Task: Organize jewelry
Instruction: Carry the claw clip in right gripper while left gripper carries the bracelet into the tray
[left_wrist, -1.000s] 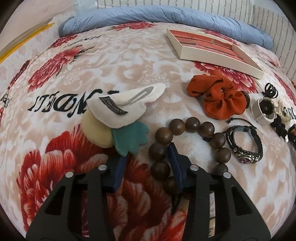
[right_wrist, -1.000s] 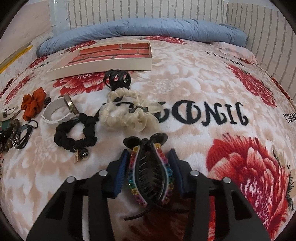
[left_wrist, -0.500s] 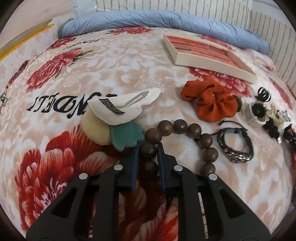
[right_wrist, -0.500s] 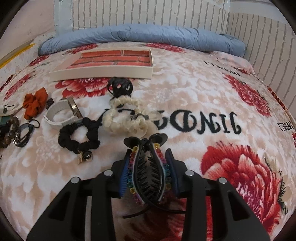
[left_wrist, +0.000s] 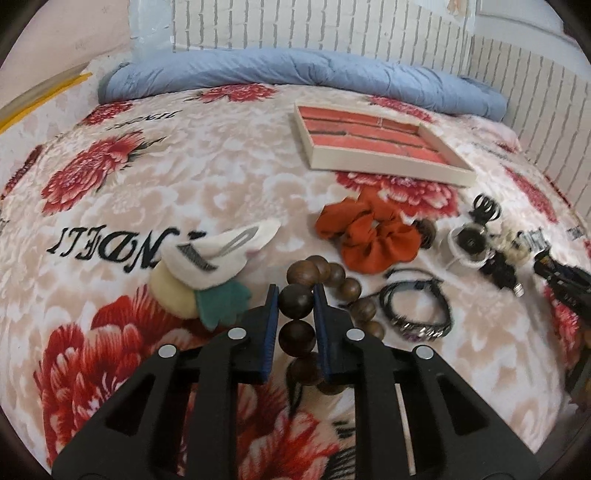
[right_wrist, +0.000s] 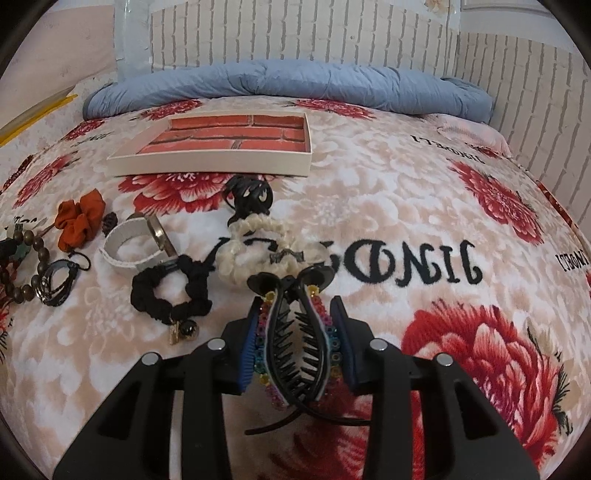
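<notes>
The lower beads of the wooden bead bracelet (left_wrist: 317, 295) are hidden behind the left gripper's (left_wrist: 295, 306) fingers, and part of its loop is lost against the red flower print of the bedspread (left_wrist: 184, 177). Toward the bedspread's right edge, in the left wrist view, a cluster of small black and cream pieces is blurred and cannot be told apart; a dark object at the frame's right border is cut off. In the right wrist view the bracelet and a dark cord bracelet (right_wrist: 57, 282) are squeezed against the left border and are only partly seen.

The left gripper is shown nearly closed, its blue pads pressed on either side of one bead of the wooden bead bracelet, which lies near the middle of the bedspread's near edge, beside a felt hair clip (left_wrist: 214, 258) and an orange scrunchie (left_wrist: 369, 236). The right gripper (right_wrist: 299, 321) is shown partly closed on a black claw clip (right_wrist: 295, 347) edged with coloured stones, held lengthwise between the pads, teeth upward; its tail is covered by the gripper body.

A shallow tray (right_wrist: 207, 164) with a brick-patterned floor is placed toward the far edge, before a rolled blue quilt (right_wrist: 288, 83). Between tray and right gripper a white cuff (right_wrist: 129, 243), a black scrunchie (right_wrist: 166, 295) and a cream scrunchie (right_wrist: 258, 247) are laid.
</notes>
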